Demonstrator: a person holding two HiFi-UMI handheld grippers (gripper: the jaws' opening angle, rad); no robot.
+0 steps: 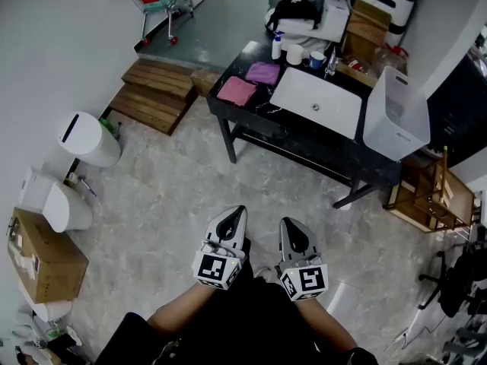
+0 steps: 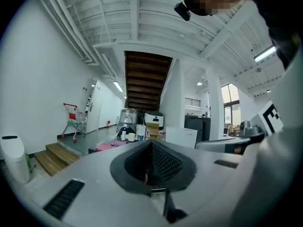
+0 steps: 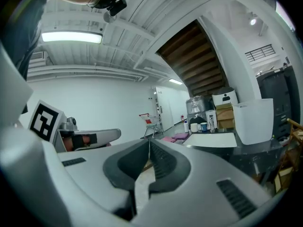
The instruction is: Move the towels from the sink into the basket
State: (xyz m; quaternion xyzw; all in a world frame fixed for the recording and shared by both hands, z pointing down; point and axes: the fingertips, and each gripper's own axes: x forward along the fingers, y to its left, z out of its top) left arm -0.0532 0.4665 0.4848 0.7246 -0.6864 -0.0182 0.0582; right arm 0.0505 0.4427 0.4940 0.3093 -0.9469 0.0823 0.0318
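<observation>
Up at twelve o'clock the towels [image 1: 237, 90] lie beside the sink [image 1: 304, 97]; the basket [image 1: 396, 120] at one o'clock looks unfilled; left gripper [image 1: 231, 219] and right gripper [image 1: 294, 233] are both closed, empty.

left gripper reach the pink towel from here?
Probably not yet: the left gripper is shut and well short of the table where the pink towel lies. Only floor between, nothing blocking.

Bright, even indoor light; a ceiling strip lamp [image 3: 71, 37] glares at ten o'clock in the right gripper view, a window [image 2: 230, 103] at three o'clock in the left; the white sink [image 1: 335, 105] nearly washes out; both gripper views bulge inside dark round rims; nearest foreground soft; floor [image 1: 167, 196] shadows faint.
</observation>
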